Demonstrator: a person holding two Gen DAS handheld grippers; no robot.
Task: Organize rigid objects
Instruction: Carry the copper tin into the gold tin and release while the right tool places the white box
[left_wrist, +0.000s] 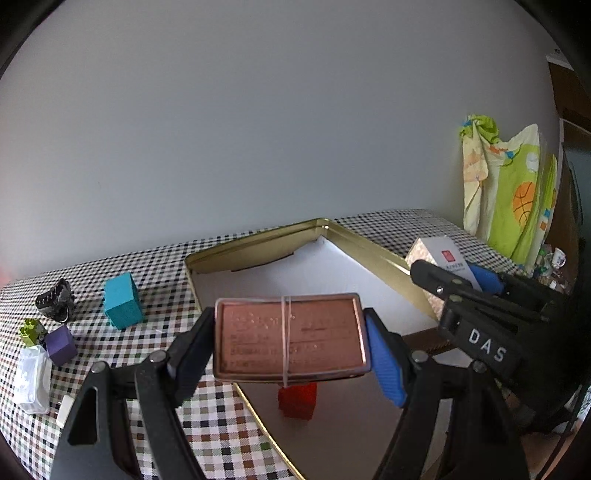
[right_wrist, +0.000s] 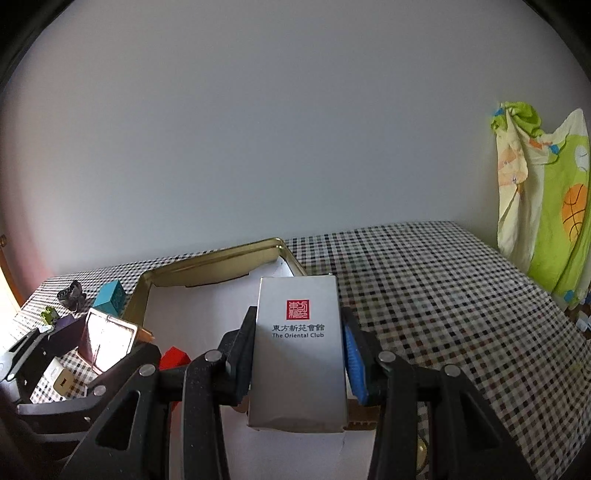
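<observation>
My left gripper (left_wrist: 290, 338) is shut on a flat copper-coloured tin (left_wrist: 290, 334) with a rubber band round it, held above the near left edge of the gold tray (left_wrist: 258, 240). A red block (left_wrist: 297, 400) lies in the tray just below the tin. My right gripper (right_wrist: 299, 354) is shut on a silver card box (right_wrist: 299, 354) printed "The Oriental Club", held over the tray's (right_wrist: 207, 258) right part. In the right wrist view the copper tin (right_wrist: 107, 341) and the red block (right_wrist: 173, 358) show at the left. The silver box (left_wrist: 443, 258) appears at the right of the left wrist view.
On the checked cloth left of the tray are a teal block (left_wrist: 122, 301), a black binder clip (left_wrist: 55, 299), a purple block (left_wrist: 61, 345), a small green piece (left_wrist: 31, 330) and a clear plastic box (left_wrist: 33, 380). A green printed cloth (left_wrist: 509, 192) hangs at the right.
</observation>
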